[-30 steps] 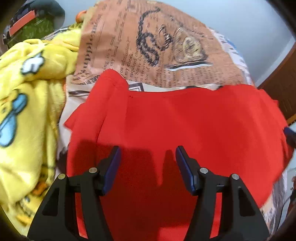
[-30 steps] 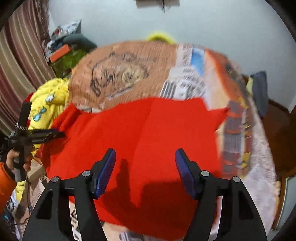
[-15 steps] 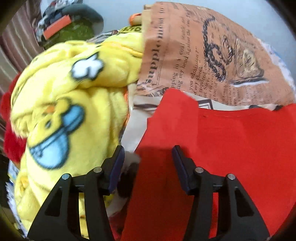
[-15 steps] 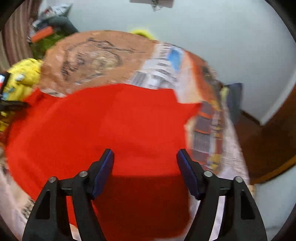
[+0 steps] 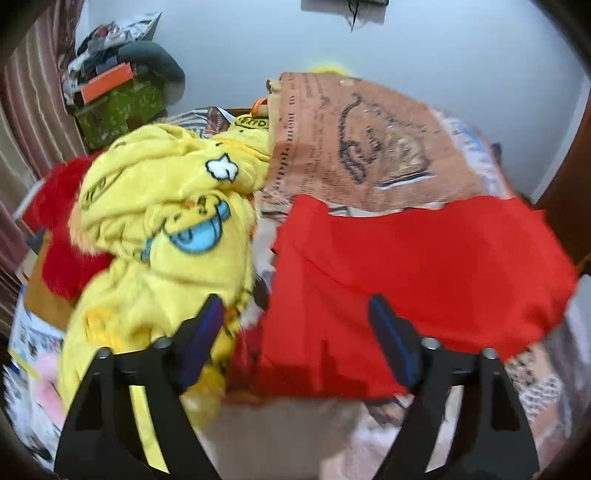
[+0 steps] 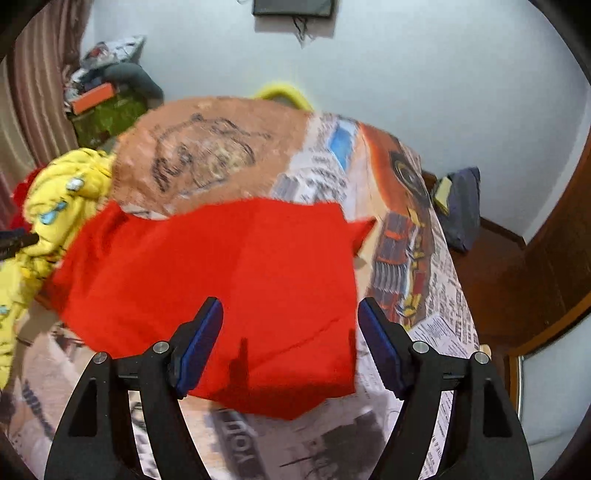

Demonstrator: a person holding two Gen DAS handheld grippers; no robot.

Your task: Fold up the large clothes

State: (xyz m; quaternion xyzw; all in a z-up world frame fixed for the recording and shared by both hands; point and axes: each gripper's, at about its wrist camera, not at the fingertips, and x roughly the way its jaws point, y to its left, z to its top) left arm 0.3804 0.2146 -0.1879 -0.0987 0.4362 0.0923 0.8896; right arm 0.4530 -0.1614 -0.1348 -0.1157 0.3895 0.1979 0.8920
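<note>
Left wrist view: the left gripper point(image 5: 295, 325) hangs above the bed with its jaws wide and opening, nothing between the blue pads; below it the red garment point(image 5: 406, 266) lies spread flat on the newspaper-print bedsheet point(image 5: 369, 147), its left edge just beside a heaped yellow cartoon-print blanket point(image 5: 166, 221); a green box point(image 5: 118, 110) stands in the far corner by the striped curtain point(image 5: 29, 129). Right wrist view: the right gripper point(image 6: 290, 332) also stands wide with jaws opening and empty, poised over the garment's near right part; a wall-mounted screen point(image 6: 293, 7) hangs on the far wall.
</note>
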